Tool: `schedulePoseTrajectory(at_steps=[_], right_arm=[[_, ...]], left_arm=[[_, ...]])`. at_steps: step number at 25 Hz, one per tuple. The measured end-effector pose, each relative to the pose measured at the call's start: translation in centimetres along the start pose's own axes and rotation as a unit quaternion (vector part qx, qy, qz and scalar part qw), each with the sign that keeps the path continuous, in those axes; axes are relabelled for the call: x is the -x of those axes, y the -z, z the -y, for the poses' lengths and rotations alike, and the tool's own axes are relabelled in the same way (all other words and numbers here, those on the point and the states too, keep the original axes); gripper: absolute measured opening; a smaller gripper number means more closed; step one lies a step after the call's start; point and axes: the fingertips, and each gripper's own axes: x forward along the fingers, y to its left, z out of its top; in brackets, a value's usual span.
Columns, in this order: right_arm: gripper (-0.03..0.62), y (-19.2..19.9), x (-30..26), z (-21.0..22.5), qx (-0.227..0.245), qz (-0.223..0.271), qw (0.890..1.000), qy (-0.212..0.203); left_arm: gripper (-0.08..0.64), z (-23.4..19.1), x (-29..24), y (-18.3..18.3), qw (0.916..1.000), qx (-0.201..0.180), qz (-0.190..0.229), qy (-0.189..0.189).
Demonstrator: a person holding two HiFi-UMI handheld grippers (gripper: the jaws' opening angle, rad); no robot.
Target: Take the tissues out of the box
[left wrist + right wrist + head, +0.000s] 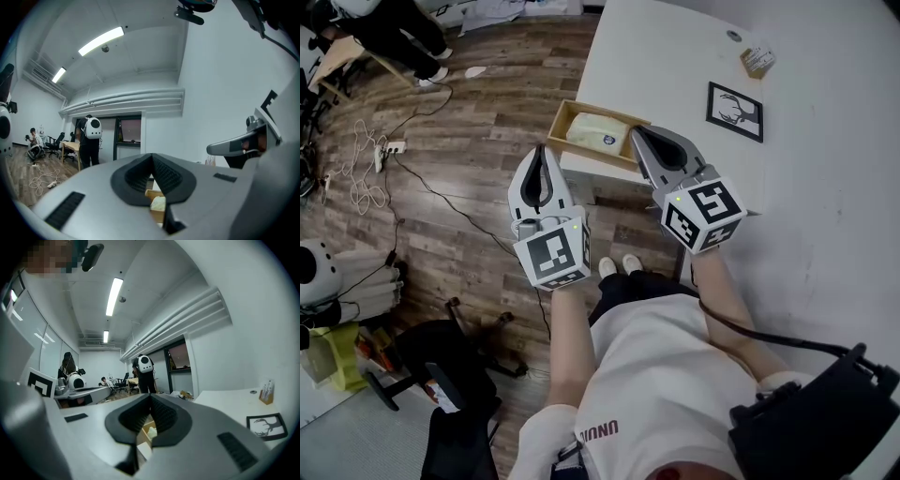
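My two grey claws, their marker cubes, and what I wear

My left gripper and right gripper are light grey shells with black ribbed pads lining the jaws. The left cube and right cube are white with black square markers and a small green light. I wear a white short-sleeved T-shirt, dark bottoms and white shoes. A black cable runs along my right arm to a black pack.

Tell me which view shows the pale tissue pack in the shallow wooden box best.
The head view: the pale tissue pack lies clearly visible inside the shallow wooden box. Both gripper views show only a sliver of it past the jaws.
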Motion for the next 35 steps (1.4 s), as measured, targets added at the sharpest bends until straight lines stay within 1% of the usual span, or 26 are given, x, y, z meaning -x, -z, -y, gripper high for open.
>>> schedulePoseTrajectory(at_steps=[4, 10, 16, 19, 20, 21, 22, 23, 28, 32, 35], right_arm=[[0.021, 0.0, -0.3, 0.0, -0.002, 0.001, 1.000, -0.003], [0.021, 0.1, -0.7, 0.8, 0.014, -0.005, 1.000, 0.025], [0.023, 0.0, -0.8, 1.0, 0.016, -0.006, 0.999, 0.046], [0.026, 0.1, -1.3, 1.3, 0.018, -0.007, 0.999, 0.050], [0.034, 0.1, -1.5, 1.4, 0.019, -0.008, 0.999, 0.048], [0.056, 0.3, -1.8, 1.4, 0.019, -0.011, 0.999, 0.045], [0.092, 0.4, -2.0, 1.5, 0.019, -0.014, 0.999, 0.041], [0.107, 0.6, -2.3, 1.6, 0.019, -0.016, 0.999, 0.038], [0.124, 0.8, -4.2, 2.2, 0.032, -0.031, 0.999, 0.029], [0.152, 1.5, -6.3, 2.5, 0.043, -0.059, 0.997, 0.011], [0.179, 2.4, -7.9, 2.7, 0.059, -0.086, 0.994, -0.010]], left_arm=[[0.012, -0.5, -0.1, 0.1, 1.0000, -0.001, -0.002, 0.008], [0.012, -1.5, -0.6, 0.0, 0.9996, -0.008, 0.001, 0.026], [0.012, -2.3, -0.8, 0.1, 0.9992, -0.006, -0.001, 0.039], [0.012, -2.4, -1.3, 0.2, 0.9990, -0.008, -0.002, 0.045], [0.012, -2.5, -1.5, 0.3, 0.9989, -0.009, -0.001, 0.045], [0.012, -2.6, -1.7, 0.4, 0.9989, -0.009, 0.000, 0.046], [0.012, -2.7, -1.9, 0.4, 0.9989, -0.009, 0.001, 0.046], [0.012, -2.8, -2.2, 0.5, 0.9989, -0.009, 0.002, 0.046], [0.012, -3.5, -4.3, 1.0, 0.9984, 0.002, 0.000, 0.056], [0.012, -3.9, -6.4, 1.5, 0.9971, 0.002, -0.011, 0.076], [0.012, -4.1, -8.3, 1.9, 0.9960, 0.000, -0.017, 0.087]])
